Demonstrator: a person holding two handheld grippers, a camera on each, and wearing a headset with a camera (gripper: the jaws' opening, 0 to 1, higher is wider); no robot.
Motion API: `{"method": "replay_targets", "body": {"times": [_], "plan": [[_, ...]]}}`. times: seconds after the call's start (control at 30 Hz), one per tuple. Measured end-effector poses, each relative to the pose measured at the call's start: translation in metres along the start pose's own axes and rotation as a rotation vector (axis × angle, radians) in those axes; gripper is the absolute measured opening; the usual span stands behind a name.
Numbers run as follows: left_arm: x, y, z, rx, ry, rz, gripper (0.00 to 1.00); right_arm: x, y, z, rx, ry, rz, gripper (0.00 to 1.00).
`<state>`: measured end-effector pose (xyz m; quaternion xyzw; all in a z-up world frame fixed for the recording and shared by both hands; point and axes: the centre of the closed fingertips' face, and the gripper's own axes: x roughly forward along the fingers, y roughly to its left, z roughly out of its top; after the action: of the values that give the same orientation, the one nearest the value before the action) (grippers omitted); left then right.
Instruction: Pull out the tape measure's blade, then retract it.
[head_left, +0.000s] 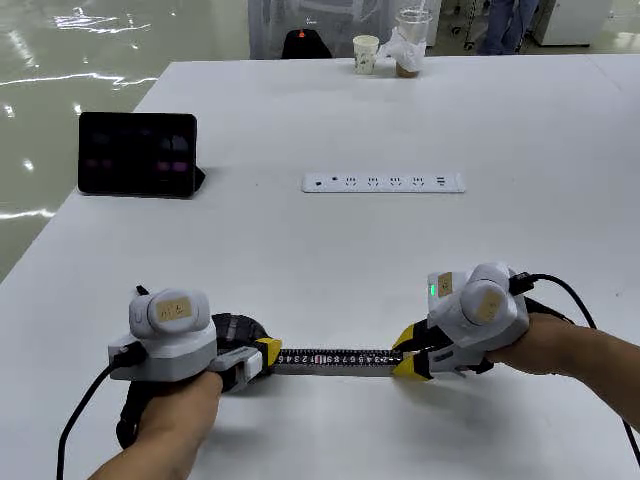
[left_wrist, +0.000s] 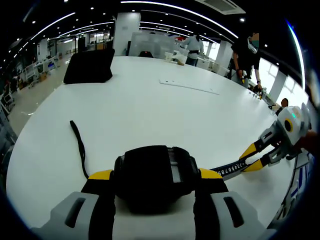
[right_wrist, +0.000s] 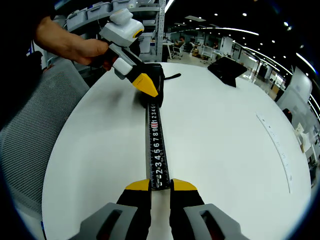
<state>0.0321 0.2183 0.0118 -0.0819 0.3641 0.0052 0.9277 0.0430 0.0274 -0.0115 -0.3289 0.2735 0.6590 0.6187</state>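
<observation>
bench notes, pull stage judged partly done.

- left gripper (head_left: 256, 358): jaws spread wide and clamped on either side of the black round tape measure case (head_left: 238, 330), which rests on the white table (head_left: 400, 250) near the front edge. in the left gripper view the case (left_wrist: 155, 177) sits between the 2 yellow tips, with a thin black wrist strap (left_wrist: 77, 142) trailing off on the table.
- right gripper (head_left: 407, 353): jaws almost closed, pinching the free end of the dark numbered steel blade (head_left: 335, 357). in the right gripper view the blade (right_wrist: 156, 145) runs straight from the tips (right_wrist: 160, 186) to the case mouth.
- blade out only a short way, flat and low over the table between the 2 grippers.
- behind, well apart: black tablet on a stand (head_left: 137, 153), white power strip (head_left: 383, 183).

risks from here:
1. the pinch is on the very end of the blade; more spring pull could slide it out, and the blade would whip back.
2. the round case could roll or twist in the left jaws if the pull goes off line.
3. raising 1 hand could twist or kink the blade.
4. letting go all at once on the retract would slam the end hook into the case; better to walk it back.
</observation>
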Motion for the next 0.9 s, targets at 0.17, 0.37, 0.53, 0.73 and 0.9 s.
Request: {"method": "replay_targets", "body": {"times": [0.17,0.37,0.53,0.73,0.9], "plan": [[0.000,0.000,0.000,0.000,0.000,-0.001,0.58,0.002,0.000,0.002,0.000,-0.002,0.000,0.10],[0.000,0.000,0.000,0.002,0.001,-0.002,0.58,0.005,0.000,0.005,0.000,-0.006,0.003,0.10],[0.000,0.000,0.000,0.000,0.002,-0.003,0.58,0.008,0.001,0.009,0.000,-0.011,0.005,0.10],[0.000,-0.001,0.000,-0.002,0.000,-0.005,0.58,0.012,0.002,0.013,-0.001,-0.015,0.007,0.10],[0.000,-0.001,0.000,-0.001,0.001,-0.004,0.58,0.015,0.002,0.016,-0.002,-0.017,0.006,0.10]]}}
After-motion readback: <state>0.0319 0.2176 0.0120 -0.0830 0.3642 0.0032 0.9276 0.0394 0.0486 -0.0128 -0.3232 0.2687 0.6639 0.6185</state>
